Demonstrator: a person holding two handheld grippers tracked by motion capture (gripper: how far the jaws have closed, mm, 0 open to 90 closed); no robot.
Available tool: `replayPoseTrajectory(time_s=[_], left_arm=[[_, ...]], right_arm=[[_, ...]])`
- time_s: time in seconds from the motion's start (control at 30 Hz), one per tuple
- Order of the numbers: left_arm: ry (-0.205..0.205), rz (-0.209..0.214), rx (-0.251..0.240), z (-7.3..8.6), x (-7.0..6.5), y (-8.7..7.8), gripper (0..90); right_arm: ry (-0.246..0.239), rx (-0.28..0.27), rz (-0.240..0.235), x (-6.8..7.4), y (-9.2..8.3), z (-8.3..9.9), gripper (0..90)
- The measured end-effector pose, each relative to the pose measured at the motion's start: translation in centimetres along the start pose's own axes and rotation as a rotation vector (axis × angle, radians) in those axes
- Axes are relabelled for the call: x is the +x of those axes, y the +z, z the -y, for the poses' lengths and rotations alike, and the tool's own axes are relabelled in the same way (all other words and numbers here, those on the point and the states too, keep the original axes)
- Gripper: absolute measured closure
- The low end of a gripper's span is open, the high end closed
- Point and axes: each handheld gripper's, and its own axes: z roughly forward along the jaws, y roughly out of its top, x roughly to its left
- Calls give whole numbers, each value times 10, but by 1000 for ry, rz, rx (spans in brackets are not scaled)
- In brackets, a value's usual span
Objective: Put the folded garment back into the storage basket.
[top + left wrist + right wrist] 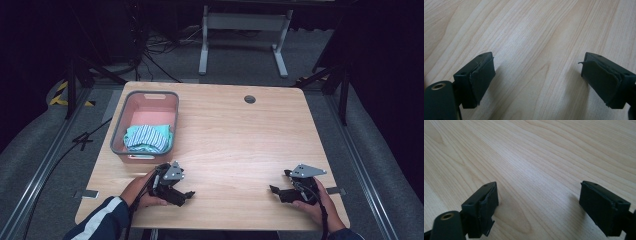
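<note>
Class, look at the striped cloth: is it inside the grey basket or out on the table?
Inside. The striped cloth lies bunched at the near end of the grey basket, within its rim.

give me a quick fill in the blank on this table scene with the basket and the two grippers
1. The striped cloth lies inside the ____ basket.
2. The jaws of the left gripper stand ____ over bare wood.
3. The basket sits on the ____ side of the table in the high view.
4. Between the jaws of the right gripper there is ____.

Missing words: pink; open; left; nothing
</note>
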Motion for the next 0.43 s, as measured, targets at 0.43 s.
replayPoseTrajectory(time_s=[0.43], left_arm=[[2, -1, 4, 0, 0, 0, 118]], right_arm=[[-1, 0, 1, 0, 0, 0, 160]])
